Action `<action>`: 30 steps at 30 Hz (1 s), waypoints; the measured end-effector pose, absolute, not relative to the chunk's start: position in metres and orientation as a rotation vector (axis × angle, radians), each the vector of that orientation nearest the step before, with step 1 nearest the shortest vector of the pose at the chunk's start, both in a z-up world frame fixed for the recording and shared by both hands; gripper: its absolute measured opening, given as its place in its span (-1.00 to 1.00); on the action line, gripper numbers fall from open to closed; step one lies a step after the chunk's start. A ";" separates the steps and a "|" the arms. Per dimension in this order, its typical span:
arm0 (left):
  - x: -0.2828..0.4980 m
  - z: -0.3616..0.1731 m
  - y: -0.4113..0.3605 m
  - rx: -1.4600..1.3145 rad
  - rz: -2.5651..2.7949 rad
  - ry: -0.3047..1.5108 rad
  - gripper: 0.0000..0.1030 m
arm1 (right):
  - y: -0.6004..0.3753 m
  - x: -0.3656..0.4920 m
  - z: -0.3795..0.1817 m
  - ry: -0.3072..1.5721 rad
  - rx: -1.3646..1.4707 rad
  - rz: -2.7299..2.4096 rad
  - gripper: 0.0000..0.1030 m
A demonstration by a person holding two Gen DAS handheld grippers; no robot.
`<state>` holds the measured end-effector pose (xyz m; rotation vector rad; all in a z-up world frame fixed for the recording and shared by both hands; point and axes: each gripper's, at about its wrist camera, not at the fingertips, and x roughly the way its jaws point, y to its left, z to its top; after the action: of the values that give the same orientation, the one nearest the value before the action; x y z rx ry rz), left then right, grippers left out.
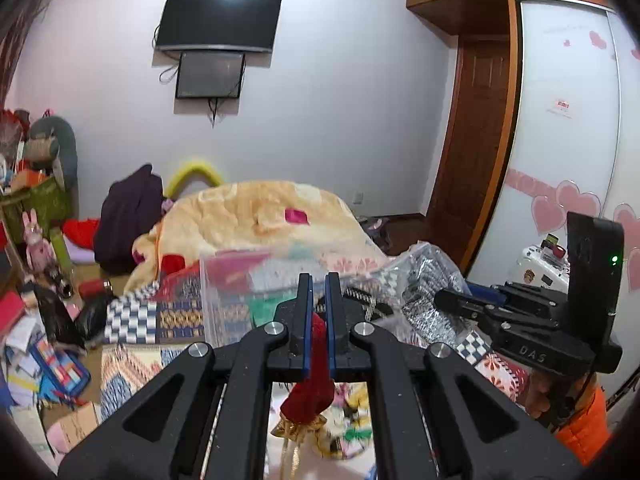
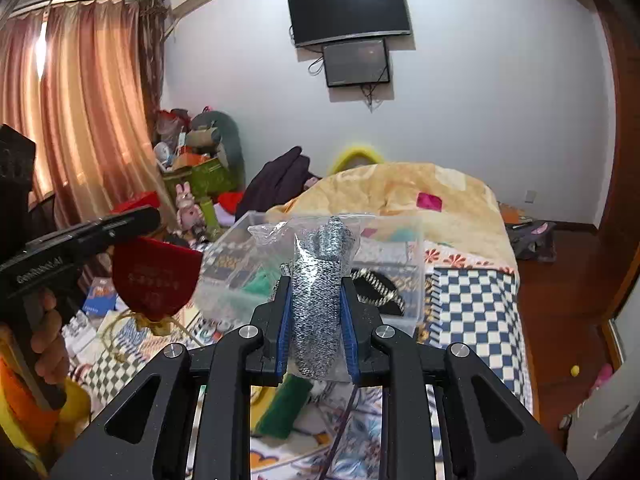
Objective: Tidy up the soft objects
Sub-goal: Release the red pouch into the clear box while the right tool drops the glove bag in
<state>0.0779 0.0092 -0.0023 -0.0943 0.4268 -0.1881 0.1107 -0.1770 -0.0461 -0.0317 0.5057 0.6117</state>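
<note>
Cluttered bedroom all round: a wall-mounted television (image 2: 349, 10) hangs on the pale far wall, peach curtains (image 2: 76, 100) cover the window on one side, and a bed (image 2: 476, 304) with a checked and patterned cover fills the middle. A yellow blanket (image 2: 420, 192) is heaped at the bed's far end. Just in front of that heap, toward the near part of the bed, stands a clear plastic storage box (image 2: 404, 248) with folded cloth and a black-and-white patterned strap inside.

Held up above the near edge of the bed, the left claw (image 1: 319, 320) has its jaws nearly together, pinching the neck of a red velvet pouch (image 1: 312, 388), which hangs below the fingers with a gold ribbon (image 1: 294, 428) at its bottom. From the other side the same pouch (image 2: 154, 280) shows faint gold lettering.

To its right, the right claw (image 2: 316, 320) is closed partway around a bagged silver-speckled knit (image 2: 320, 280), a grey-and-black bundle in clear plastic that stands upright between the blue pads (image 2: 285, 320), in front of the box. A green folded cloth (image 2: 284, 408) lies on the bed beneath it.
</note>
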 end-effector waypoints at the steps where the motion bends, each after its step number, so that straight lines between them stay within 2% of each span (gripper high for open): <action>1: 0.081 0.001 0.010 -0.094 -0.190 0.424 -0.91 | -0.177 0.114 -0.046 0.504 -0.028 0.610 -0.61; 15: 0.149 0.021 0.031 -0.110 -0.092 0.404 -0.91 | -0.158 0.150 -0.048 0.513 -0.056 0.583 -0.61; 30: 0.204 -0.066 0.023 -0.093 -0.085 0.618 -0.91 | -0.134 0.185 -0.090 0.674 -0.140 0.561 -0.59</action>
<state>0.2039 0.0229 -0.0664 -0.0933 0.6177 -0.0846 0.1846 -0.1343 -0.0898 -0.1395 0.6743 0.5614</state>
